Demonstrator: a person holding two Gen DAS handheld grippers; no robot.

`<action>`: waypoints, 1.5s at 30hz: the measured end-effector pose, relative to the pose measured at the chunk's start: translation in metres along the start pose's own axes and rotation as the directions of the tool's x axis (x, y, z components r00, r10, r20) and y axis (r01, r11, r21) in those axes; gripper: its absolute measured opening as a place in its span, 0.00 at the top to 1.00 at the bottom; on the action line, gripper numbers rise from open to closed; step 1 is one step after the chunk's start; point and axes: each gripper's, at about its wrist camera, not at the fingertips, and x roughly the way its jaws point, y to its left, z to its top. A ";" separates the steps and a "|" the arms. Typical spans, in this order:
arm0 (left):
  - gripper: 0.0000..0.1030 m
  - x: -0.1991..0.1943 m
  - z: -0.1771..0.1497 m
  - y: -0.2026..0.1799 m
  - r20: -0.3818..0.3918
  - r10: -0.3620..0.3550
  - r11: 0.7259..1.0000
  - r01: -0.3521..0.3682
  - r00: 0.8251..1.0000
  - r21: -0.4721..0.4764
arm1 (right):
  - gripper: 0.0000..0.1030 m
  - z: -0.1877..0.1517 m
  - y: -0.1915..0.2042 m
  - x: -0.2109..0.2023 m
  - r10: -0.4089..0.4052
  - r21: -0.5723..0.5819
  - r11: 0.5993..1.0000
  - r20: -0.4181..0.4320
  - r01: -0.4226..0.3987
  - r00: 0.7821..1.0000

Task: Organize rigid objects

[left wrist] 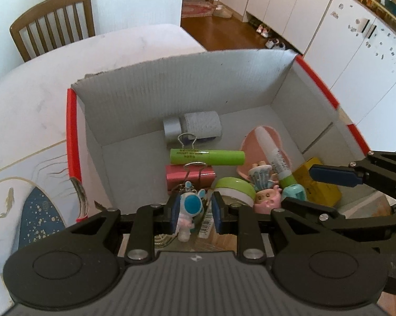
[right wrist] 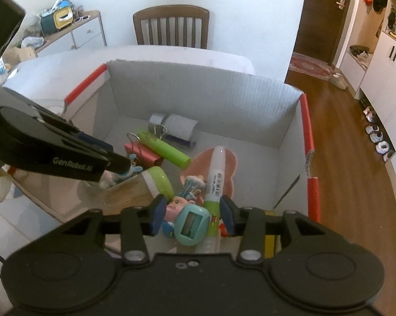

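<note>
Left wrist, left tool (left wrist: 194, 212): clamped on the astronaut figurine (left wrist: 188, 210), low over the box (left wrist: 171, 79)'s near edge; a slip drops it onto the binder clip (left wrist: 190, 176).
Left wrist, hidden: figurine's feet.
Right wrist, right tool (right wrist: 191, 214): jaws apart around the teal timer (right wrist: 191, 222) without touching; closing could catch the glue bottle (right wrist: 216, 176).
Right wrist, hidden: box's near wall.

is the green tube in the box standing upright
No. The green tube lies flat on its side in the box, resting across the pink binder clip.
</note>
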 end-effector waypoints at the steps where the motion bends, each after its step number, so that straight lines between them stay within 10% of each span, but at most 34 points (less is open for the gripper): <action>1: 0.76 -0.004 -0.001 0.000 0.008 -0.003 1.000 0.003 1.000 0.001 | 0.56 0.000 0.001 -0.003 0.000 0.006 1.000 0.006 0.000 1.000; 21: 0.76 -0.091 -0.033 0.015 0.217 -0.098 0.994 0.083 0.971 0.073 | 0.49 -0.006 0.031 -0.067 -0.087 0.197 0.979 0.126 0.061 0.988; 24: 0.76 -0.103 -0.041 0.018 0.251 -0.092 0.993 0.071 0.963 0.093 | 0.31 -0.010 0.040 -0.077 -0.104 0.221 0.973 0.155 0.068 0.982; 36: 0.75 -0.128 -0.060 0.035 0.283 -0.147 0.983 0.107 0.948 0.152 | 0.23 -0.020 0.070 -0.101 -0.152 0.287 0.954 0.211 0.087 0.966; 41: 0.33 -0.137 -0.067 0.043 0.318 -0.157 0.981 0.111 0.935 0.158 | 0.17 -0.025 0.081 -0.112 -0.182 0.303 0.947 0.245 0.103 0.952; 45: 0.31 -0.146 -0.072 0.044 0.344 -0.171 0.977 0.113 0.923 0.182 | 0.15 -0.032 0.089 -0.117 -0.208 0.324 0.939 0.263 0.117 0.942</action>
